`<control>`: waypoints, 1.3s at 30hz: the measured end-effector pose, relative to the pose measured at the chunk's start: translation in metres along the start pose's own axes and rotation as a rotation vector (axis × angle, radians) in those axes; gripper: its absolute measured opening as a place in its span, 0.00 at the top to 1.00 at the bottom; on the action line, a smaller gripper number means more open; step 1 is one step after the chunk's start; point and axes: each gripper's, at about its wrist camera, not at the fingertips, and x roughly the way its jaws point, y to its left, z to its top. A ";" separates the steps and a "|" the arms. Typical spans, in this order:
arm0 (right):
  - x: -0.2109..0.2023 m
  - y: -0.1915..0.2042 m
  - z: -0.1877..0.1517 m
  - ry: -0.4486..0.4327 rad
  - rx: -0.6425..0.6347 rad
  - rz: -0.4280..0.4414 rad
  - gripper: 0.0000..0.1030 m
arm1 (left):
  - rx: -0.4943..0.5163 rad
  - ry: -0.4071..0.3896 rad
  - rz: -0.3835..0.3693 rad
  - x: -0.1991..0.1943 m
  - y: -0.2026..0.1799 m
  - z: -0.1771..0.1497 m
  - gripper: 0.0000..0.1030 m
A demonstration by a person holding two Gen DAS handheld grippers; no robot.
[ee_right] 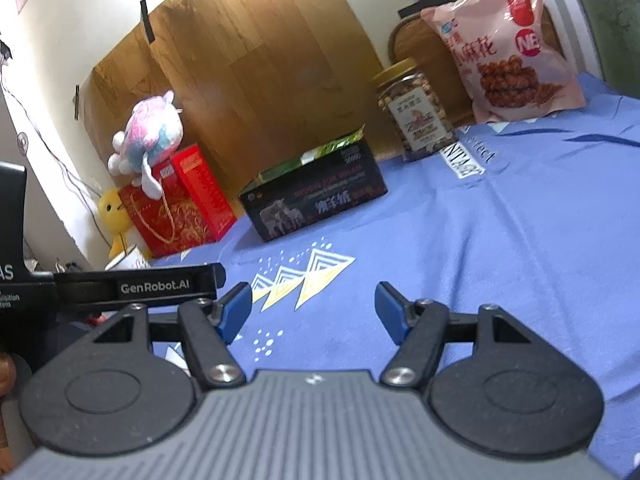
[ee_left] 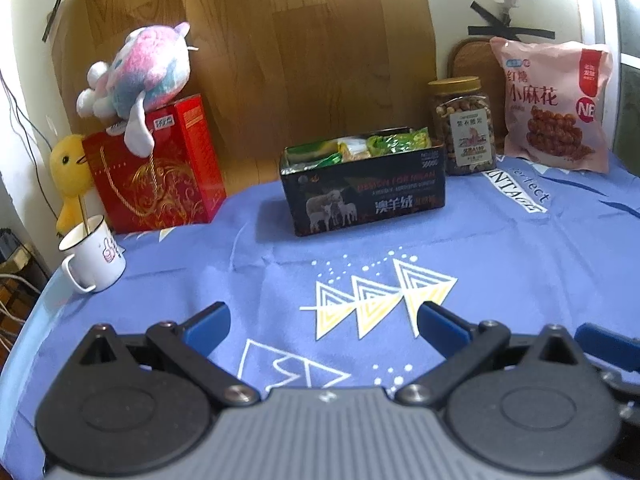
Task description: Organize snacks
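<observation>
Both the left gripper (ee_left: 322, 320) and right gripper (ee_right: 312, 312) are hovering wide open, holding nothing. The black box (ee_left: 362, 186), seemingly full of packets, is sitting toward the tablecloth's (ee_left: 520, 280) far edge; overstuffing it is risking spills.

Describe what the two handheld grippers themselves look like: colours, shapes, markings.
Both match. The left gripper and right gripper have blue fingers on black linkage arms with silver screws, two round black housings, and a grey ribbed body between them. In the right wrist view, the left unit's black bar reads "GenRobot.AI" in white. No cables or sleeves are visible.
</observation>
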 end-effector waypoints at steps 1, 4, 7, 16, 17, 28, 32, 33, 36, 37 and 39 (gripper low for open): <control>0.002 0.001 0.000 0.007 -0.004 0.003 0.32 | -0.009 0.007 -0.006 0.002 0.002 0.000 0.00; 0.006 0.004 -0.001 0.017 -0.012 0.007 0.32 | -0.034 0.029 -0.022 0.007 0.008 0.000 0.00; 0.008 0.005 0.000 0.018 -0.018 0.007 0.32 | -0.035 0.035 -0.016 0.012 0.010 0.001 0.00; 0.012 0.010 0.001 0.029 -0.030 0.018 0.32 | -0.052 0.049 -0.014 0.018 0.015 0.000 0.00; 0.013 0.010 0.001 0.031 -0.032 0.019 0.32 | -0.050 0.051 -0.008 0.018 0.015 0.000 0.00; 0.013 0.012 0.003 0.036 -0.026 0.034 0.32 | -0.053 0.050 -0.002 0.017 0.018 0.001 0.00; 0.012 0.012 0.002 0.030 -0.026 0.036 0.32 | -0.058 0.046 0.000 0.014 0.018 0.000 0.00; 0.012 0.012 0.002 0.032 -0.025 0.036 0.32 | -0.058 0.046 -0.001 0.014 0.018 0.000 0.00; 0.012 0.012 0.001 0.035 -0.025 0.035 0.32 | -0.055 0.041 0.003 0.012 0.018 -0.001 0.00; 0.012 0.013 0.001 0.036 -0.026 0.034 0.32 | -0.056 0.042 0.002 0.012 0.018 -0.001 0.00; 0.012 0.013 0.001 0.036 -0.025 0.034 0.32 | -0.056 0.044 -0.001 0.013 0.018 -0.001 0.00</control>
